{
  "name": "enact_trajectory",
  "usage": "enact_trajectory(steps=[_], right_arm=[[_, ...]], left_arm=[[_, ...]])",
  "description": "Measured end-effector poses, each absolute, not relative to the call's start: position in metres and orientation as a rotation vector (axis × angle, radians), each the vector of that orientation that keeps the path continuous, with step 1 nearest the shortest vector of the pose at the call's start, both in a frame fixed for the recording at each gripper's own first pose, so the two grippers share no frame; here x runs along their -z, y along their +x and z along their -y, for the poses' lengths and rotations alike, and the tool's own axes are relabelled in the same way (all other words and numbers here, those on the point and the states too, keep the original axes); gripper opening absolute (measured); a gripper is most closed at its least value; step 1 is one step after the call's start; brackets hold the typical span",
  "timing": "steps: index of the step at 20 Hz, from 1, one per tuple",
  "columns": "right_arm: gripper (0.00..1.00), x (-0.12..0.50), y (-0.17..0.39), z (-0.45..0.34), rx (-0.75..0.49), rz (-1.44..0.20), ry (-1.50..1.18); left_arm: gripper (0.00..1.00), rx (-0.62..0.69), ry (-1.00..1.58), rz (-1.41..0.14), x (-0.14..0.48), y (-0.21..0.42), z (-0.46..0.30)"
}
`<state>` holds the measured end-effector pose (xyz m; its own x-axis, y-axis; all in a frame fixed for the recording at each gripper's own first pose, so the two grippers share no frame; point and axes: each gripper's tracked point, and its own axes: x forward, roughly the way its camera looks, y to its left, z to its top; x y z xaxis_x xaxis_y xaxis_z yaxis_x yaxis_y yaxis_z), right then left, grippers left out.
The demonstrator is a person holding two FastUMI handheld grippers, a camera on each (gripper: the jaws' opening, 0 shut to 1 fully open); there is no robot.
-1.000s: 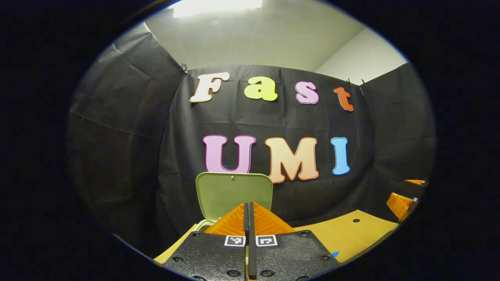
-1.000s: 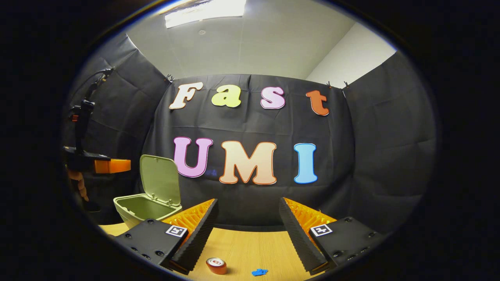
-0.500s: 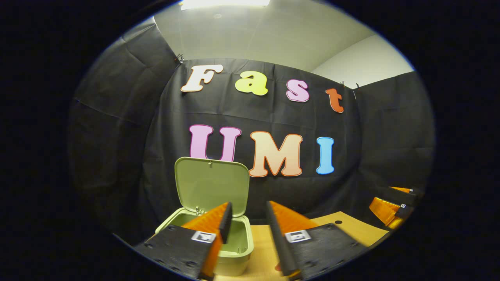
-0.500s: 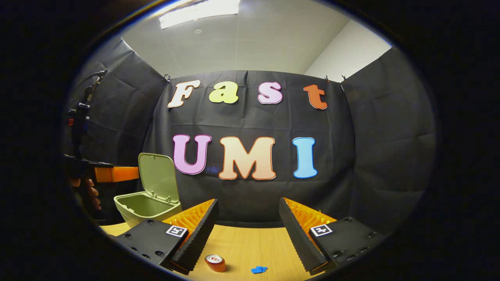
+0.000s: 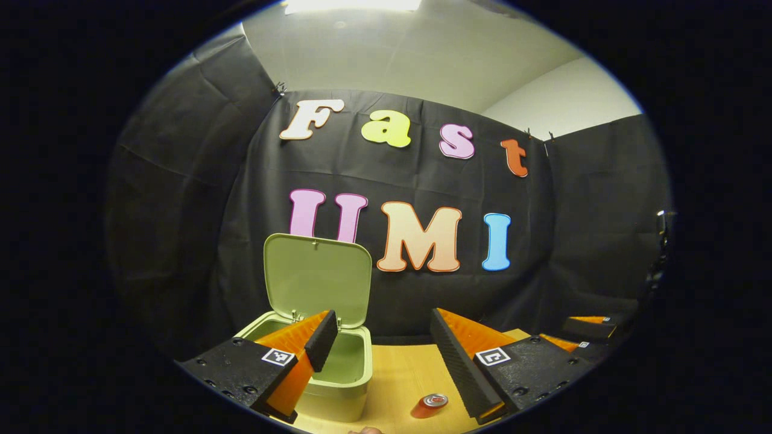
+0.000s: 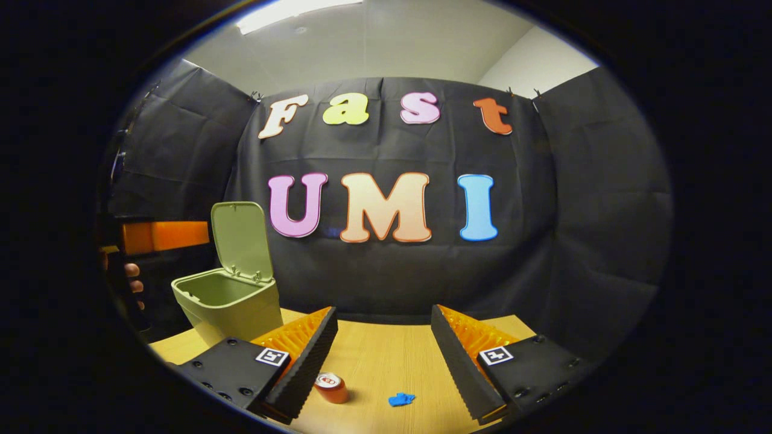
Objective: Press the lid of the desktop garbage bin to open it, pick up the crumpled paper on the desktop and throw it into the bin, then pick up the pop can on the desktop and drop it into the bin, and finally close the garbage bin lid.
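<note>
Bin (image 6: 232, 301) lid (image 6: 238, 241) upright; pop can (image 6: 330, 387) on desk (image 6: 386, 361); both grippers' fingers spread, holding nothing.

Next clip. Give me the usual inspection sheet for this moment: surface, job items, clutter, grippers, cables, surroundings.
Surface: wooden desktop.
Job's things: green bin, lid raised upright; pop can lying on its side on the desktop; crumpled paper nothing seen.
Clutter: small blue scrap right of the can.
Grippers: left gripper open beside the bin; right gripper open above the can.
Cables: nothing seen.
Surroundings: black cloth wall, white ceiling.
</note>
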<state>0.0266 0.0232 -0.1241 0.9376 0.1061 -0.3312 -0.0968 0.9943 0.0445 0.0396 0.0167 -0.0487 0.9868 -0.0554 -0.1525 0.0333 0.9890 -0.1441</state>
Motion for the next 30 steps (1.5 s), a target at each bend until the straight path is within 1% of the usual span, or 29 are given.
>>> enact_trajectory(steps=[2,4,5,6,8,10,15,16,17,20,24,25,26,27,28,29,30], right_arm=[[0.98,0.152,0.032,-0.027,-0.134,-0.414,0.027],[0.98,0.188,0.033,-0.037,-0.188,-0.526,0.038],[1.0,0.205,0.035,-0.038,-0.201,-0.573,0.043],[0.99,0.218,0.037,-0.037,-0.209,-0.617,0.047],[1.0,0.253,0.042,-0.042,-0.238,-0.739,0.061],[0.99,0.284,0.045,-0.037,-0.232,-0.833,0.07],[0.98,0.345,0.049,-0.021,-0.191,-1.045,0.082],[0.95,0.359,0.049,-0.017,-0.19,-1.084,0.054],[0.98,0.37,0.05,-0.014,-0.192,-1.113,0.034],[0.98,0.396,0.049,-0.017,-0.208,-1.188,0.045],[0.98,0.426,0.045,-0.005,-0.158,-1.277,-0.041],[0.94,0.431,0.042,-0.005,-0.159,-1.3,-0.048],[0.95,0.434,0.039,-0.006,-0.165,-1.322,-0.047],[0.98,0.438,0.038,-0.007,-0.171,-1.333,-0.048],[0.98,0.442,0.039,-0.007,-0.177,-1.34,-0.054],[0.95,0.445,0.037,-0.008,-0.176,-1.355,-0.063],[0.98,0.446,0.043,-0.01,-0.179,-1.329,-0.066]], left_arm=[[0.93,0.036,-0.145,-0.172,0.053,0.036,-0.019],[0.93,0.034,-0.141,-0.184,0.057,0.032,-0.02],[0.93,0.034,-0.13,-0.194,0.06,0.029,-0.022],[0.93,0.032,-0.116,-0.206,0.064,0.028,-0.023],[0.93,0.024,-0.095,-0.211,0.063,0.024,-0.028],[0.92,0.017,-0.087,-0.212,0.064,0.021,-0.031],[0.93,0.019,-0.075,-0.239,0.069,0.012,-0.03],[0.92,0.015,-0.064,-0.252,0.073,0.01,-0.03],[0.92,0.011,-0.049,-0.267,0.078,0.009,-0.03],[0.93,0.004,-0.034,-0.302,0.087,0.003,-0.03],[0.93,-0.018,-0.043,-0.328,0.094,-0.003,-0.033],[0.92,-0.024,-0.039,-0.336,0.095,-0.004,-0.034],[0.93,-0.026,-0.038,-0.339,0.096,-0.005,-0.034],[0.93,-0.027,-0.038,-0.341,0.096,-0.005,-0.034],[0.92,-0.029,-0.037,-0.344,0.098,-0.006,-0.035],[0.93,-0.031,-0.039,-0.348,0.1,-0.006,-0.035],[0.93,-0.033,-0.036,-0.357,0.103,-0.008,-0.035]])
